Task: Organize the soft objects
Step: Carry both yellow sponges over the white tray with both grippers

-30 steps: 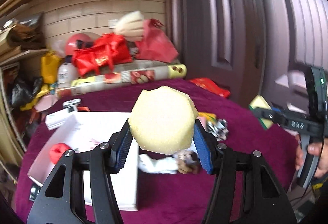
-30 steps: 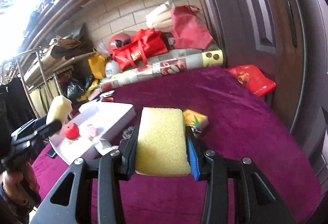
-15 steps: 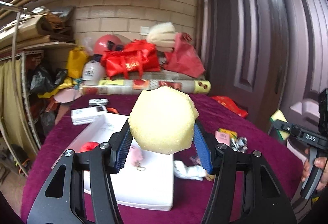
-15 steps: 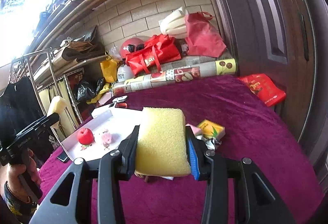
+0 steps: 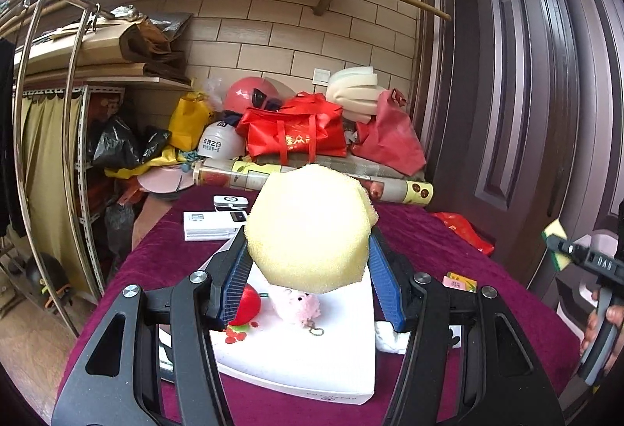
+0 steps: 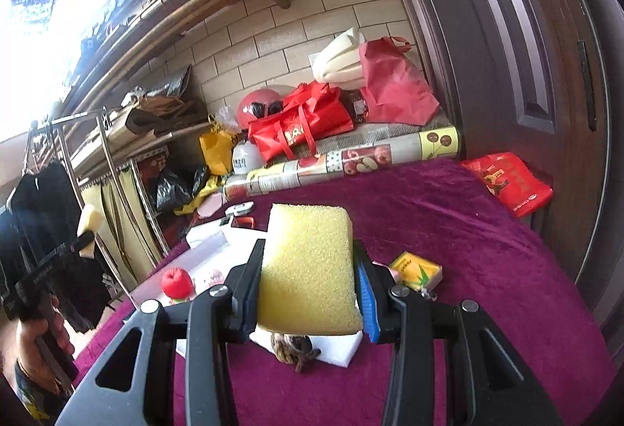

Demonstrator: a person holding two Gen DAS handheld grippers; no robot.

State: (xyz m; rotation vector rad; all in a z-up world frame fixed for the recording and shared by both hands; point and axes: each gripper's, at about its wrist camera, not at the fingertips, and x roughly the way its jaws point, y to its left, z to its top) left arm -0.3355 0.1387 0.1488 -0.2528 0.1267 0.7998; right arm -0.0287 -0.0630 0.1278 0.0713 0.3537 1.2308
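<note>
My left gripper [image 5: 308, 270] is shut on a pale yellow, rounded foam piece [image 5: 308, 227], held above a white tray [image 5: 312, 359]. On that tray lie a red plush apple [image 5: 247, 305] and a pink plush toy [image 5: 298, 303]. My right gripper [image 6: 308, 289] is shut on a rectangular yellow sponge [image 6: 308, 266], held over the purple tablecloth [image 6: 468, 250]. Below it a brown plush toy [image 6: 294, 350] rests on a white foam piece [image 6: 335, 348]. The other gripper appears at each view's edge, the left gripper [image 6: 84, 241] at far left and the right gripper [image 5: 561, 254] at far right.
A yellow packet [image 6: 415, 268] lies right of the sponge. White boxes [image 5: 212, 225] sit behind the tray. A printed roll [image 6: 339, 161], red bags [image 5: 296, 135] and a red helmet [image 6: 259, 106] crowd the wall. A dark door [image 5: 526, 94] stands on the right, a metal rack [image 5: 50, 114] left.
The left gripper has swung left and levelled with its foam piece, so the tray now lies straight under it. The right gripper has risen a little with the sponge.
</note>
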